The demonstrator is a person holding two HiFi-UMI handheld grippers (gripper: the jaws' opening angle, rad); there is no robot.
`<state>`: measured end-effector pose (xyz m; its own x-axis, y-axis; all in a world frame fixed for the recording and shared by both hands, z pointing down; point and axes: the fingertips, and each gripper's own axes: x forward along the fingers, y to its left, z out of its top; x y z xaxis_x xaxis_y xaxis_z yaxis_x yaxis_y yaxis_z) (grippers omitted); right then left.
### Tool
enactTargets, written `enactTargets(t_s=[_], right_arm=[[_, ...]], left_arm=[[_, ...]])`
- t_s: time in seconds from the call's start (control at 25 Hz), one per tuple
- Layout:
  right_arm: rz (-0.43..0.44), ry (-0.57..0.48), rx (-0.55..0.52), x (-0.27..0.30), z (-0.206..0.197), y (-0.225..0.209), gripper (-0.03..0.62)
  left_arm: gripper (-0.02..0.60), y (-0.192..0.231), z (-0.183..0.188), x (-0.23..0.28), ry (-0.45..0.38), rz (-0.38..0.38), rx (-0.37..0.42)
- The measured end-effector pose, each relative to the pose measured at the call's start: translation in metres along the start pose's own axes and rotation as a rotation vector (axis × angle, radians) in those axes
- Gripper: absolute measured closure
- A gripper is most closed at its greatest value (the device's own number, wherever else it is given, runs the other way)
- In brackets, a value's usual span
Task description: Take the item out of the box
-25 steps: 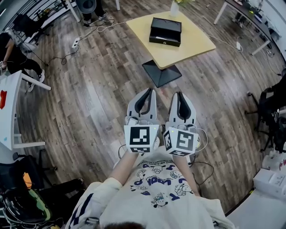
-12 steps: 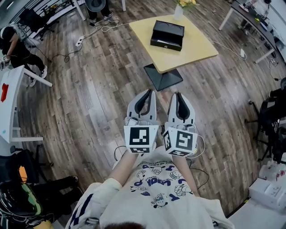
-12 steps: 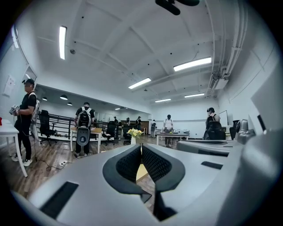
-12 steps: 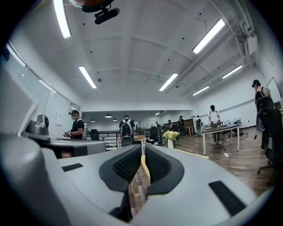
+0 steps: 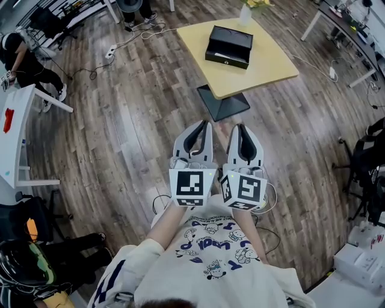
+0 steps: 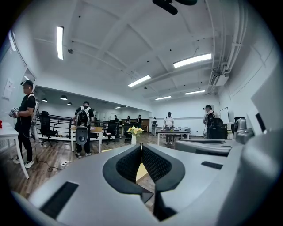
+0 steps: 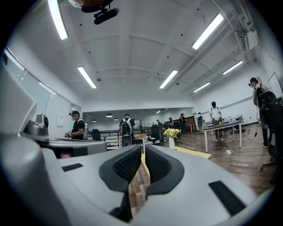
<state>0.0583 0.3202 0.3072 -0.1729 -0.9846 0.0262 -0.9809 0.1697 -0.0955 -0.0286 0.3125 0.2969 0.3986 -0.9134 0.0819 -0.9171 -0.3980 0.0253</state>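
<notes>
A shut black box [image 5: 229,46] lies on a square yellow table [image 5: 267,63] at the far end of the head view. Both grippers are held side by side close to the person's chest, well short of the table, pointing level toward it. The left gripper [image 5: 203,124] is shut with nothing between its pads. The right gripper [image 5: 240,126] is shut and empty too. In the left gripper view the left gripper [image 6: 141,146] has its tips touching, with a slice of the table [image 6: 140,172] showing below them. In the right gripper view the right gripper [image 7: 144,148] is closed, the table [image 7: 196,153] ahead.
A vase of yellow flowers [image 5: 245,11] stands at the table's far edge. The table's black base [image 5: 224,102] sits on wooden floor. A power strip and cables [image 5: 111,53] lie far left. A white desk [image 5: 21,138] is left, chairs [image 5: 367,156] right. People stand in the background [image 6: 82,128].
The table and box have slid slightly lower and rightward in the head view as the person nears them. Both grippers stay shut and side by side.
</notes>
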Motion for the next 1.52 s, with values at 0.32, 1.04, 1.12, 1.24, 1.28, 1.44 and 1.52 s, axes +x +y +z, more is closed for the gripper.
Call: enactTargets(t_s=[0.32,1.04,1.12,1.24,1.28,1.44,1.52], right_arm=[[-0.007,0.011,-0.004,0.044,-0.004,-0.011,0.549],[-0.048,0.003,-0.016,0.199,0.009,-0.022,0.549],[-0.058,0.003,-0.014,0.217,0.008,-0.024,0.549],[-0.070,0.007,-0.014,0.240,0.004,-0.026,0.549],[-0.076,0.010,-0.014,0.247,0.003,-0.027,0.549],[-0.097,0.012,-0.014,0.270,0.003,-0.029,0.549],[-0.110,0.014,-0.014,0.278,0.003,-0.033,0.549]], left_arm=[[0.560,0.014,-0.003,0.045,0.009,-0.011,-0.007],[0.560,0.091,0.019,0.185,-0.006,-0.055,-0.018],[0.560,0.099,0.020,0.201,-0.005,-0.062,-0.018],[0.560,0.112,0.019,0.224,-0.002,-0.072,-0.014],[0.560,0.115,0.019,0.230,0.001,-0.076,-0.014],[0.560,0.128,0.018,0.251,0.011,-0.087,-0.014],[0.560,0.131,0.017,0.259,0.015,-0.090,-0.009]])
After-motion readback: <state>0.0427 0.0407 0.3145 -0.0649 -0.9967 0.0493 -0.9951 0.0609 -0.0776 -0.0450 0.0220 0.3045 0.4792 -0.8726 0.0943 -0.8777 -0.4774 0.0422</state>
